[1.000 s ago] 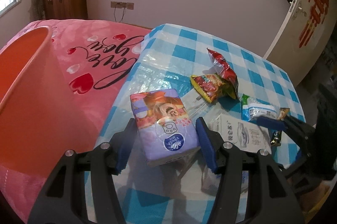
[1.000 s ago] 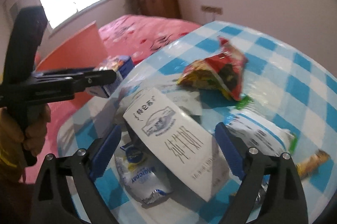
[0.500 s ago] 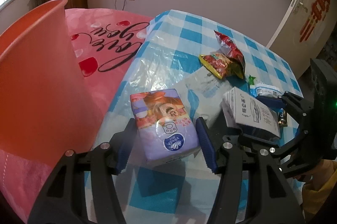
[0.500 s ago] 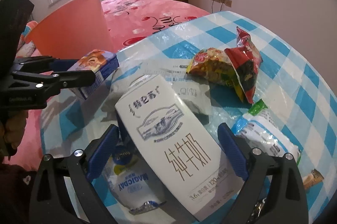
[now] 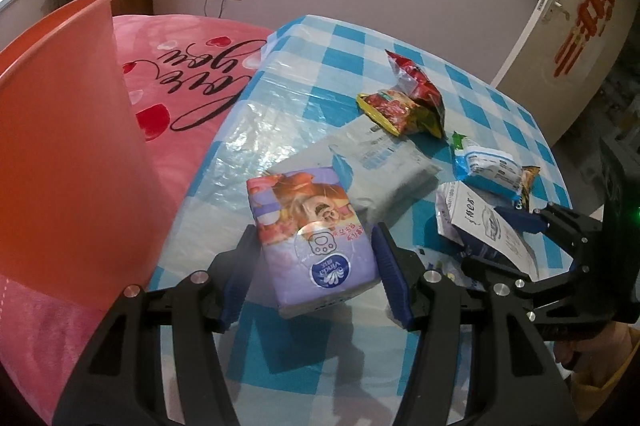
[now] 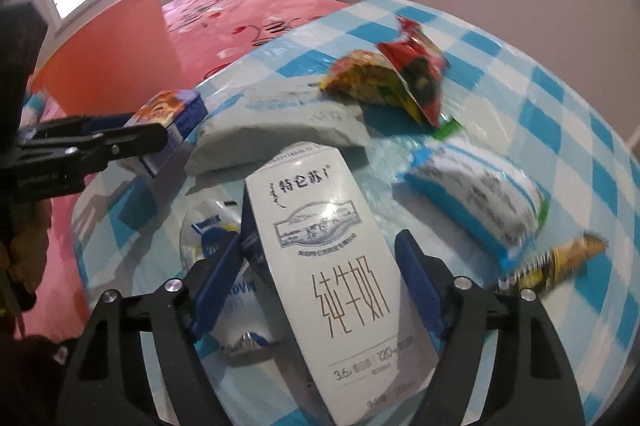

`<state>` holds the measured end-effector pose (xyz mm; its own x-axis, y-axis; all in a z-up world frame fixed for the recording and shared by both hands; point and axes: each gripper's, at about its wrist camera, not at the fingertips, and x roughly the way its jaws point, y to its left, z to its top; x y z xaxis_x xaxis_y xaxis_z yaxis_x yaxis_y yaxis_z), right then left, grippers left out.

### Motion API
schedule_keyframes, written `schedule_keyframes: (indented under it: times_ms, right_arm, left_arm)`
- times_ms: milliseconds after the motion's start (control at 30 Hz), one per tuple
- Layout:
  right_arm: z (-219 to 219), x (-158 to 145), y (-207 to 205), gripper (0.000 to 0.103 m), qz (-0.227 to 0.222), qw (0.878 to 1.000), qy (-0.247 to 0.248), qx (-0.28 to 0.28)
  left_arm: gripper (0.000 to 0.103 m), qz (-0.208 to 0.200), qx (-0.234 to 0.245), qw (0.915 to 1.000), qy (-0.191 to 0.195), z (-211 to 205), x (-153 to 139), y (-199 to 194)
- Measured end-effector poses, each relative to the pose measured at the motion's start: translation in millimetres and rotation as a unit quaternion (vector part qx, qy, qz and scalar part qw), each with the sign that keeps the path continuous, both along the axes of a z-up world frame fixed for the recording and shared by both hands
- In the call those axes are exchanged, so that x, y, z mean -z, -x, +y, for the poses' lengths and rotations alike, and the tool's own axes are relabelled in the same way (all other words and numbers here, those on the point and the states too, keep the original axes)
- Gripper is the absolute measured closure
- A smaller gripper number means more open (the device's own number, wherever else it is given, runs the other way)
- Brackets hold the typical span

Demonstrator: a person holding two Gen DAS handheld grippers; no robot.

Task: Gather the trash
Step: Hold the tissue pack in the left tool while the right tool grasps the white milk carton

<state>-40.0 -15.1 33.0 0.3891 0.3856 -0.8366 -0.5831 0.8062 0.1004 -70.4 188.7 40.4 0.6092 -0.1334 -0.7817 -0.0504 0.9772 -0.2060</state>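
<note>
My left gripper is shut on a purple Vinda tissue pack, held above the checked table's near edge, beside the orange bin on its left. My right gripper is shut on a white milk carton, lifted above the table. It also shows in the left wrist view. The left gripper with its pack shows in the right wrist view.
On the blue checked table lie a red-yellow snack bag, a grey mailer, a blue-white wrapper, a small brown wrapper and a silver pouch. A pink bed is behind the bin.
My right gripper closed on the milk carton and lifted it off the table. My left gripper moved with the tissue pack, and the bin now sits closer on the left.
</note>
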Motion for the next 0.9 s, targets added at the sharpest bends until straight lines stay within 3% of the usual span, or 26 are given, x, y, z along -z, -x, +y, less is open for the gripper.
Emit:
schedule_keyframes:
  times_ms: [300, 533, 800, 867, 900]
  right_arm:
    - [-20.4, 2.8, 15.7, 0.029, 0.009, 0.997, -0.008, 0.070]
    - [-38.7, -1.5, 35.5, 0.020, 0.009, 0.995, -0.018, 0.096]
    - [-59.5, 5.1, 49.9, 0.020, 0.020, 0.994, -0.019, 0.105]
    - [-58.4, 5.7, 53.2, 0.022, 0.015, 0.994, -0.018, 0.102]
    - [-56.6, 6.1, 55.4, 0.030, 0.011, 0.995, -0.013, 0.100]
  left_arm:
    - [0.044, 0.007, 0.024, 0.9996, 0.010, -10.2, 4.9, 8.5]
    - [0.045, 0.009, 0.040, 0.9991, 0.015, -15.4, 7.1, 17.2]
    - [0.044, 0.008, 0.052, 0.9985, 0.018, -18.2, 8.1, 23.8]
    - [0.045, 0.006, 0.054, 0.9983, 0.019, -18.7, 7.0, 25.6]
    - [0.045, 0.005, 0.055, 0.9983, 0.019, -18.9, 5.9, 26.5]
